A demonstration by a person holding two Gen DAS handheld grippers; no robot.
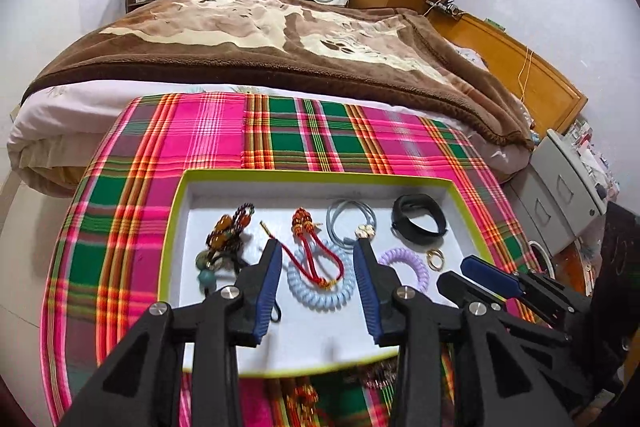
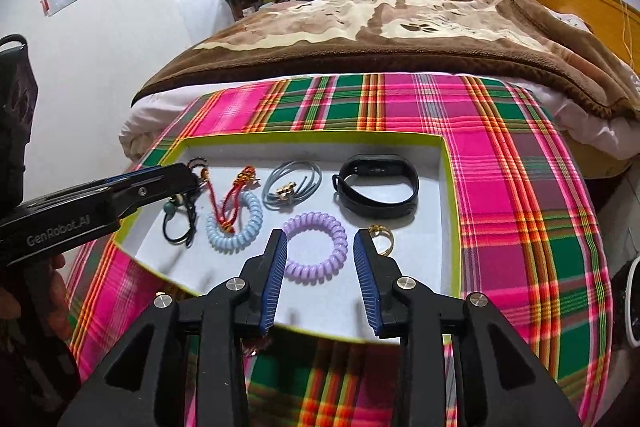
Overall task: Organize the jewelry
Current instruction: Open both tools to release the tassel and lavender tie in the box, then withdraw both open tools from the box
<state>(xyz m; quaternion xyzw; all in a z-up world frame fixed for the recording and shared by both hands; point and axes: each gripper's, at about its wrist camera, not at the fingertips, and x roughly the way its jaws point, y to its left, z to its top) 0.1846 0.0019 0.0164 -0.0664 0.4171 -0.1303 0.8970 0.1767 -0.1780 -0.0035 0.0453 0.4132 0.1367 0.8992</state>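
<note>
A white tray with a lime rim [image 1: 178,211] [image 2: 448,187] lies on a plaid cloth. In it are an amber bead bracelet [image 1: 226,235], a red cord charm [image 1: 316,251] [image 2: 230,203], a light blue coil tie [image 1: 320,287] [image 2: 236,227], a grey-blue cord [image 1: 350,219] [image 2: 292,185], a black wristband [image 1: 420,219] [image 2: 378,189], a purple coil tie [image 1: 406,265] [image 2: 316,247] and gold rings [image 1: 435,259] [image 2: 382,237]. My left gripper [image 1: 318,255] is open and empty above the blue coil. My right gripper [image 2: 320,241] is open and empty over the purple coil.
The plaid cloth [image 1: 280,131] [image 2: 520,167] covers a table in front of a bed with a brown blanket [image 1: 260,39]. More jewelry [image 1: 300,399] lies on the cloth near the tray's front edge. A grey drawer unit [image 1: 568,195] stands at the right.
</note>
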